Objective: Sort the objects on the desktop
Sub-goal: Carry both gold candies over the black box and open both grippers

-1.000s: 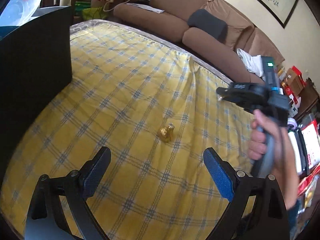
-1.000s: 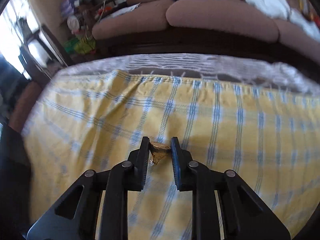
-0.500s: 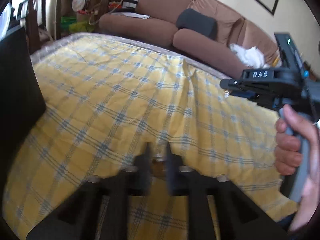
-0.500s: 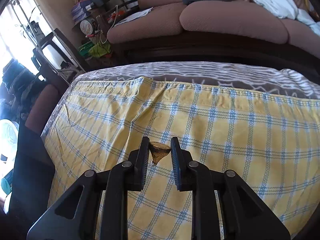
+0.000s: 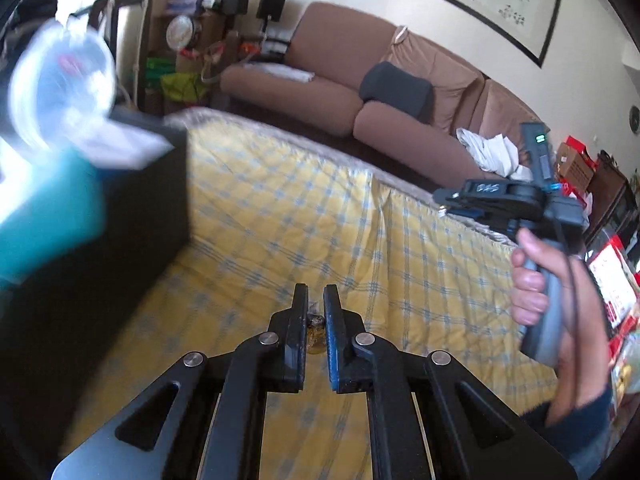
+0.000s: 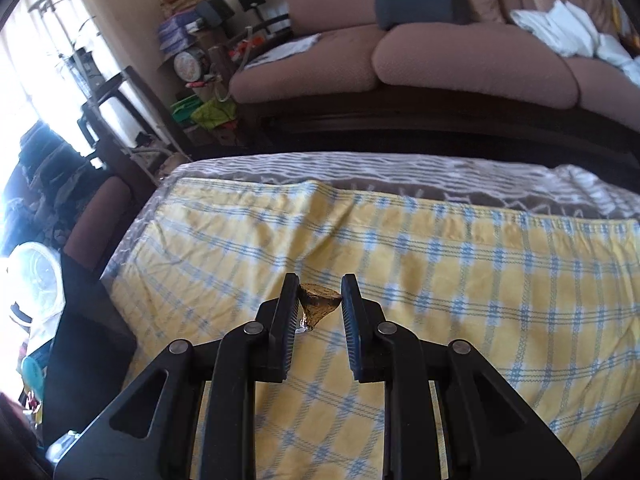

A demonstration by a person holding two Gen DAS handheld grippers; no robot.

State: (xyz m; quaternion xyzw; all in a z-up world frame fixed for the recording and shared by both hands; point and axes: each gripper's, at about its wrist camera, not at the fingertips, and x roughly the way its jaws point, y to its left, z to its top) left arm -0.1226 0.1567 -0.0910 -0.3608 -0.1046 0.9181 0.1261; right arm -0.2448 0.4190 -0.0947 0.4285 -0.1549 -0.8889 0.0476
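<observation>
My left gripper (image 5: pixel 315 300) is shut on a small gold foil-wrapped candy (image 5: pixel 315 334), held just above the yellow checked tablecloth (image 5: pixel 280 216). My right gripper (image 6: pixel 320 292) is shut on a brown-gold triangular wrapper (image 6: pixel 319 307) and holds it above the same cloth (image 6: pixel 460 280). The right gripper also shows in the left wrist view (image 5: pixel 448 200), raised at the right in a hand. A black storage box (image 5: pixel 120 216) stands at the left, holding a teal item (image 5: pixel 44 216) and a clear plastic lid (image 5: pixel 60 84).
A brown sofa (image 6: pixel 420 52) with a dark cushion and white cloth runs behind the table's far edge. Shelves, a chair and clutter fill the far left (image 6: pixel 192 64). The black box shows at the left edge in the right wrist view (image 6: pixel 80 360). Red packages lie at the right (image 5: pixel 612 280).
My left gripper closed on the gold candy that lay on the cloth and lifted it, swinging left towards the black box. My right gripper kept its wrapper and rose higher.
</observation>
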